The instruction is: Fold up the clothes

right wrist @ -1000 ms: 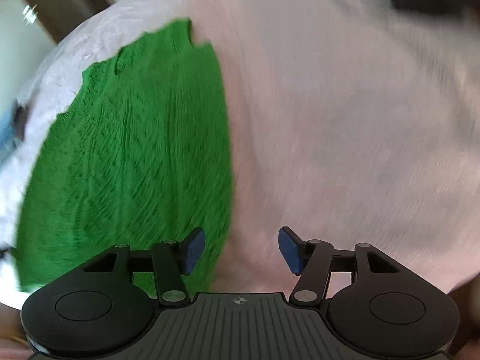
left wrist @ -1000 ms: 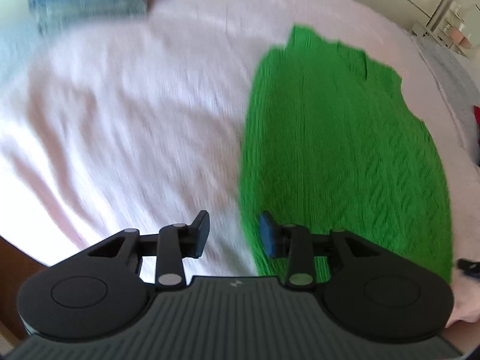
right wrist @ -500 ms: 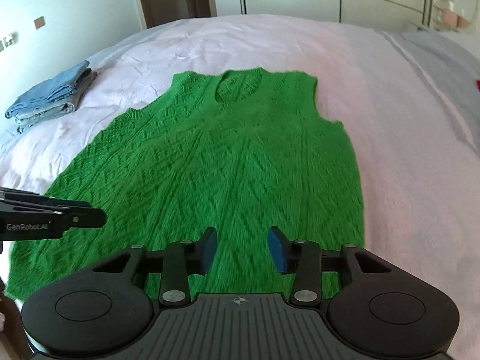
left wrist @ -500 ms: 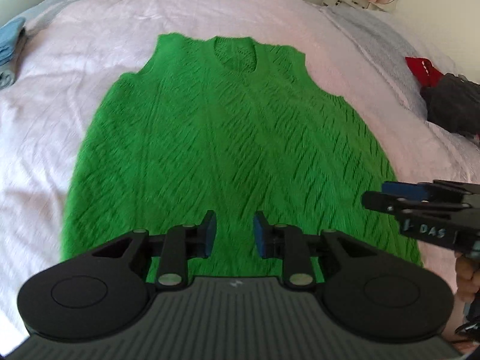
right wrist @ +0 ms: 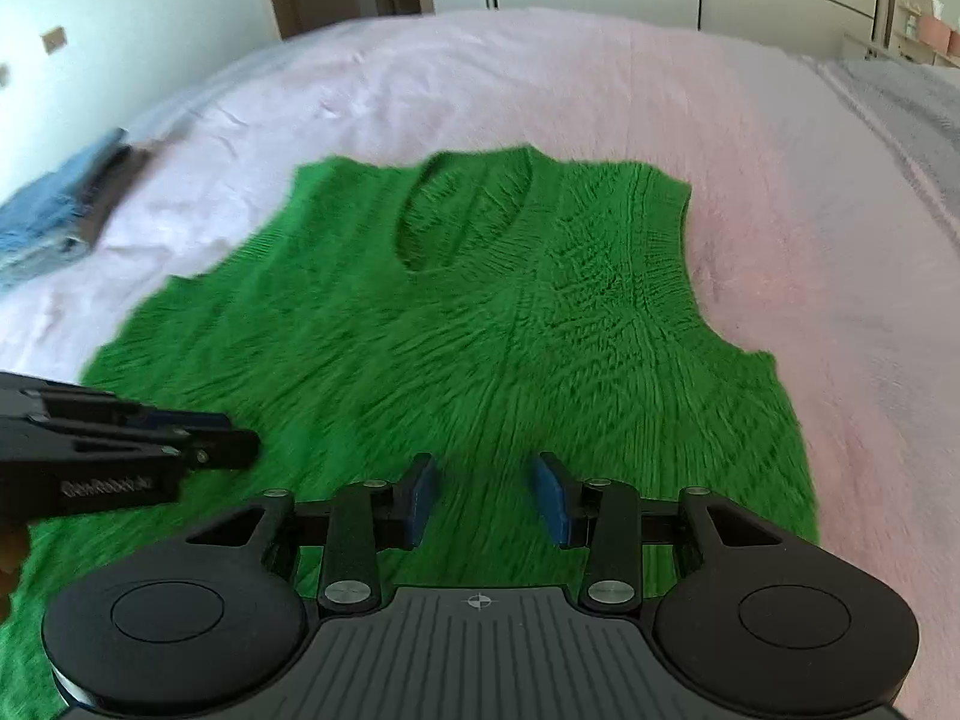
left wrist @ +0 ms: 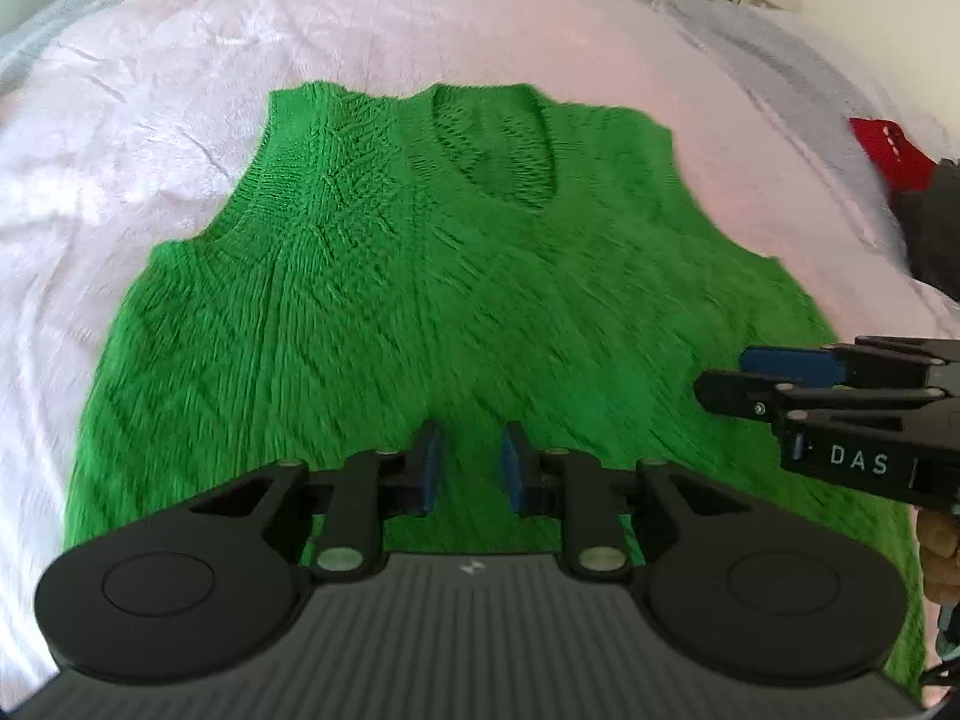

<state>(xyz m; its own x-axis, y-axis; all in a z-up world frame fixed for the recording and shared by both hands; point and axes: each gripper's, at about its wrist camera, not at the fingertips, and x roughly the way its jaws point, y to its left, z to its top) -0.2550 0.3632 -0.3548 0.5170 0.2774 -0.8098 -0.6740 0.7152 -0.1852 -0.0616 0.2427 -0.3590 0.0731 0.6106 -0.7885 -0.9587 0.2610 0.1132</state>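
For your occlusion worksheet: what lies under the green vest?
The vest lies flat on the pink bedsheet, which shows all around it. Whatever lies directly beneath the knit is covered. Both open hand-held grippers, left and right, are above it.

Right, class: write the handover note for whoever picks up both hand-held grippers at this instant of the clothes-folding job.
Left hand-held gripper: open, empty, over the lower middle of the vest.
Right hand-held gripper: open, empty, over the vest's lower part, to the right of the left one.
Green vest: flat on the pink bed, neckline at the far end.
Folded jeans: on the bed, off to the left.
Done: vest spread out.
Left: every fold; nothing is gripped yet.
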